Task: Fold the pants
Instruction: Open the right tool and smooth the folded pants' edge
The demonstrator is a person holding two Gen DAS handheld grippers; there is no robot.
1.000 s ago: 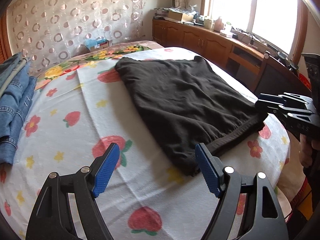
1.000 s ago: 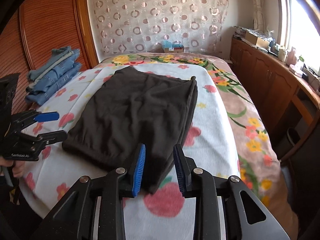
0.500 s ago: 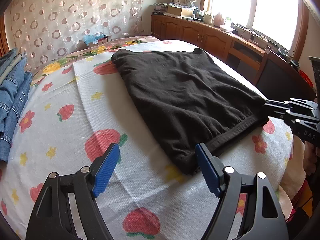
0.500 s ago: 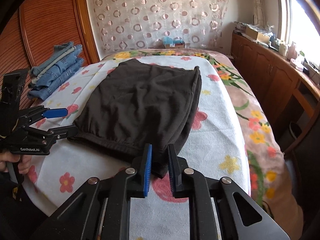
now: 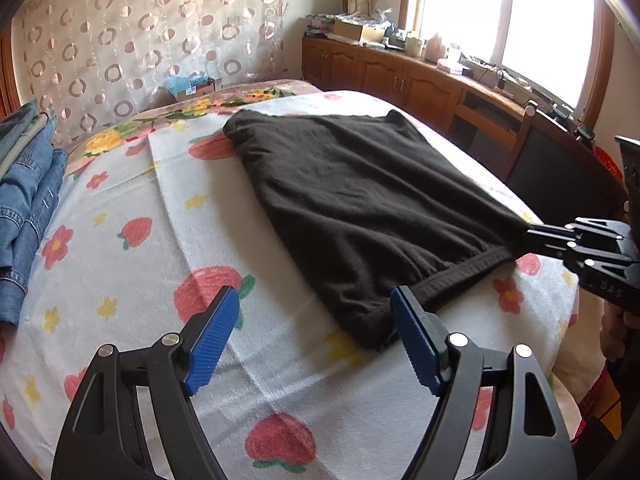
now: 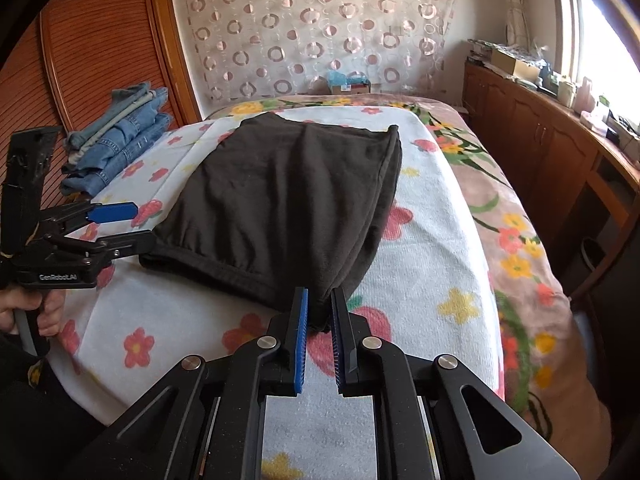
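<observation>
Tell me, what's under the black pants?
The black pants lie on a strawberry-and-flower blanket, which shows all around them. Whatever sits directly beneath the cloth is covered, so that part cannot be seen.

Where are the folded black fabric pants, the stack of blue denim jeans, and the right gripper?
Black fabric pants [image 6: 288, 200]: right wrist view, middle of top layer.
Stack of blue denim jeans [image 6: 120, 140]: right wrist view, side of folded pile.
Right gripper [image 6: 319, 312]: right wrist view, between fingertips.
</observation>
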